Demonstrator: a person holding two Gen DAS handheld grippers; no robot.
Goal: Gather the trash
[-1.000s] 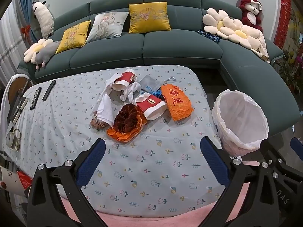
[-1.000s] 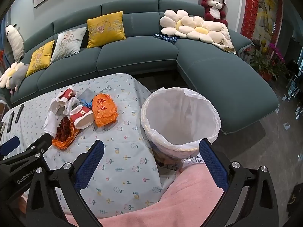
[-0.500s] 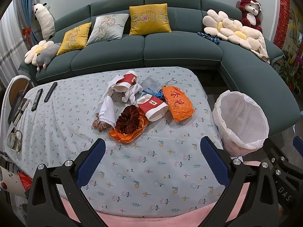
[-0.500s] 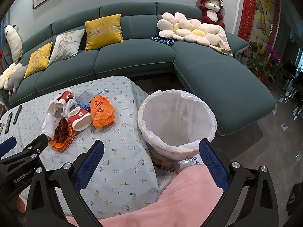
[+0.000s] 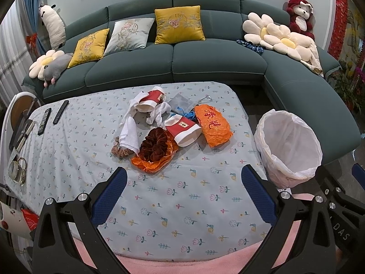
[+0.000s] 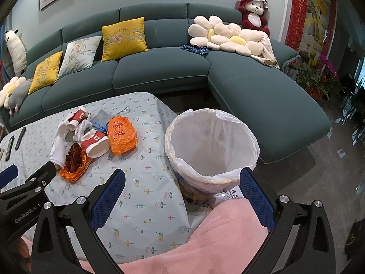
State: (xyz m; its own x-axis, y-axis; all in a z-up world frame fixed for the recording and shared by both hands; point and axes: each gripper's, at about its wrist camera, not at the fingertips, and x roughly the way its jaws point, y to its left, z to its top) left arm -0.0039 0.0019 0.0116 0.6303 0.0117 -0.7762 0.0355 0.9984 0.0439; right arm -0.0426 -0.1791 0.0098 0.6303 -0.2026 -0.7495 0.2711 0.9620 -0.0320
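A heap of trash lies mid-table: two red-and-white paper cups [image 5: 185,130] [image 5: 151,99], an orange wrapper with red writing [image 5: 213,124], a second orange wrapper [image 5: 152,163] under a dark red scrunchie [image 5: 155,145], white crumpled tissues [image 5: 130,133], a grey pouch [image 5: 182,102]. The heap shows in the right wrist view too [image 6: 121,134]. A bin with a white liner [image 5: 288,147] [image 6: 211,146] stands right of the table. My left gripper [image 5: 182,196] is open and empty, short of the heap. My right gripper [image 6: 181,198] is open and empty, near the bin.
The table [image 5: 182,205] has a floral cloth. Two remotes [image 5: 51,116] and metal items [image 5: 17,169] lie at its left edge. A teal sofa [image 5: 194,64] with cushions and plush toys wraps the far and right sides. Pink cloth [image 6: 216,235] lies below the grippers.
Both views have pulled back and risen slightly, so the table and bin sit a little lower and farther. Both grippers stay open. The trash has not moved.
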